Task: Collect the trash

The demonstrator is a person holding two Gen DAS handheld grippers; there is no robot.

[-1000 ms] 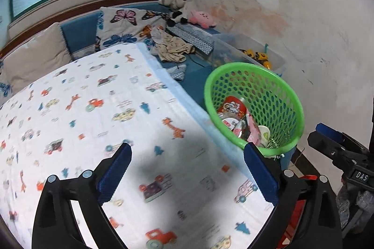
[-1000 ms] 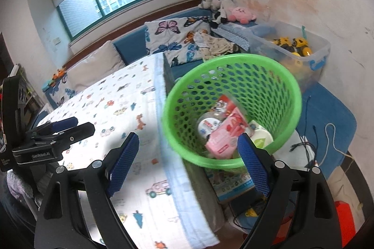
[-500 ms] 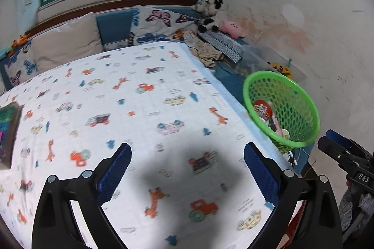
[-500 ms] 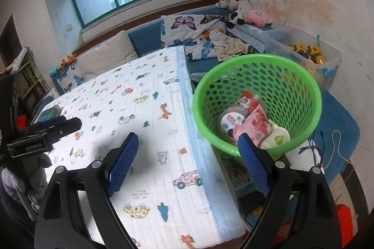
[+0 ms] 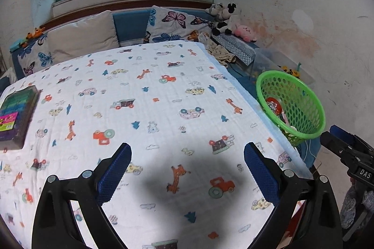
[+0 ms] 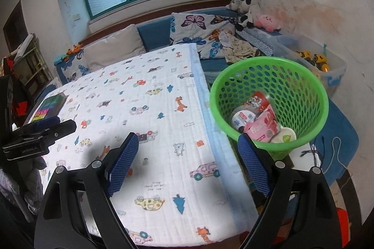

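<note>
A green mesh basket [image 6: 301, 75] [image 5: 303, 99] stands on the floor past the right edge of a table covered with a cartoon-print cloth [image 5: 152, 108] [image 6: 140, 113]. Inside it lie a red cup [image 6: 257, 99], a white tub [image 6: 240, 119], a pink packet [image 6: 265, 128] and a white lid [image 6: 285, 135]. My left gripper [image 5: 187, 155] hovers open over the cloth with nothing between its blue pads. My right gripper [image 6: 188, 146] is open too, over the table's right edge, its right finger [image 6: 253, 164] in front of the basket. Each gripper shows at the side of the other's view.
A dark box with coloured stripes [image 5: 16, 113] [image 6: 50, 105] lies at the table's left edge. Behind are a blue sofa with cushions [image 5: 81, 38], plush toys [image 6: 257, 12] and a clear bin of toys [image 6: 313, 61]. Cables [image 6: 327, 148] lie on a blue mat by the basket.
Both views have drawn back and swung left: the basket sits farther right and smaller, more of the cloth shows, and the striped box has come into view. Both grippers stayed open.
</note>
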